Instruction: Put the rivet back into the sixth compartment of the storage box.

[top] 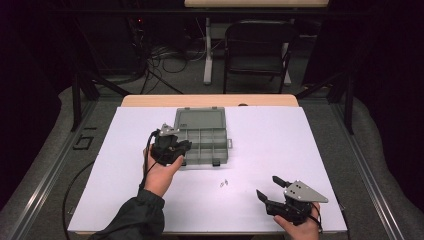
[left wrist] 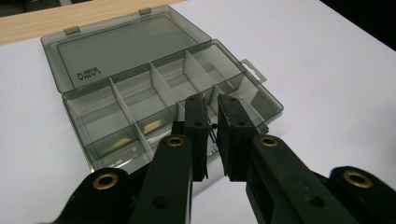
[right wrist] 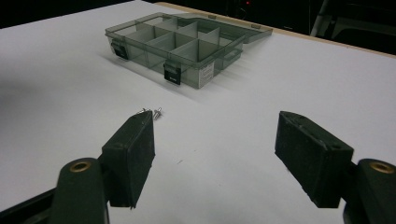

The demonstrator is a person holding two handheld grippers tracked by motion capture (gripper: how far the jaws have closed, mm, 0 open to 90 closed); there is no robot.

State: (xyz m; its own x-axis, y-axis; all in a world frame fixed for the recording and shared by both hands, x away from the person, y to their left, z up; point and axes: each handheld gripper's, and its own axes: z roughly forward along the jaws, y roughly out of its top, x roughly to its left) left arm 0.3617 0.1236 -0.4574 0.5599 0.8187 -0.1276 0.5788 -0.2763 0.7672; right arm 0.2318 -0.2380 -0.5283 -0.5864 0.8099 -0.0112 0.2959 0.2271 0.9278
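Note:
A grey see-through compartment box [top: 200, 120] lies open at the middle of the white table, lid [left wrist: 121, 46] folded back. My left gripper [top: 183, 148] hovers over the box's near-left compartments, its jaws nearly together on a tiny dark screw [left wrist: 213, 126] pinched between the pads. Two small silver screws [top: 224, 183] lie loose on the table in front of the box. At the table's near right, my right gripper [top: 268, 186] stands open and holds nothing, with the loose screws [right wrist: 158, 112] just beyond its left jaw. The box [right wrist: 144, 58] sits farther off in that view.
The white sheet [top: 310, 150] covers the table, with a wooden edge [top: 150, 100] at the far side. A black chair [top: 257, 47] and cables stand on the floor behind it. A dark sleeve [top: 135, 217] comes in at the bottom left.

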